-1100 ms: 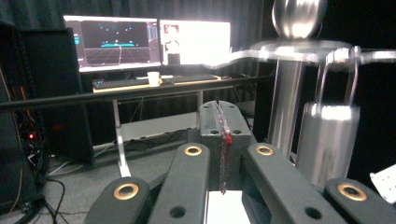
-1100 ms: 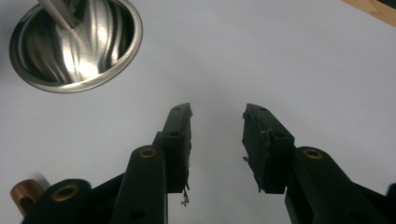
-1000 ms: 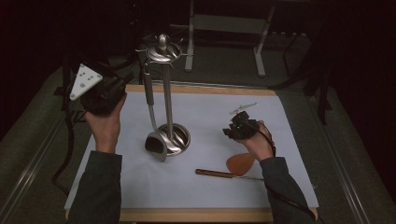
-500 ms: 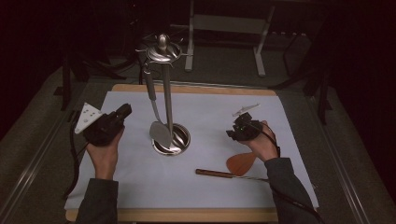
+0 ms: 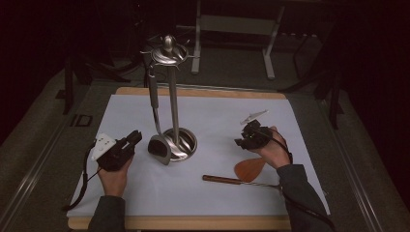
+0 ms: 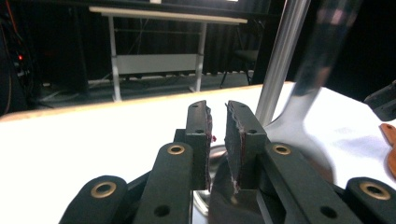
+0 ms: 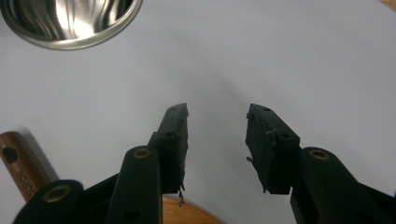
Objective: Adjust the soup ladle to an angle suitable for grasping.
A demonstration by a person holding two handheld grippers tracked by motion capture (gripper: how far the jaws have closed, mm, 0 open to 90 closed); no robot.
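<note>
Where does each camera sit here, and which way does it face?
High view: above the near edge, facing forward and down on the table; both forearms show.
Left gripper view: low, facing the stand and hanging ladle; own jaws part open.
Right gripper view: facing down at the table; own jaws open.
Shared: stand base, wooden spatula.

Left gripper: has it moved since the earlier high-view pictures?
Yes. The left gripper has come down from beside the stand's top to the white sheet near the stand's base; its empty jaws have just been opening.
</note>
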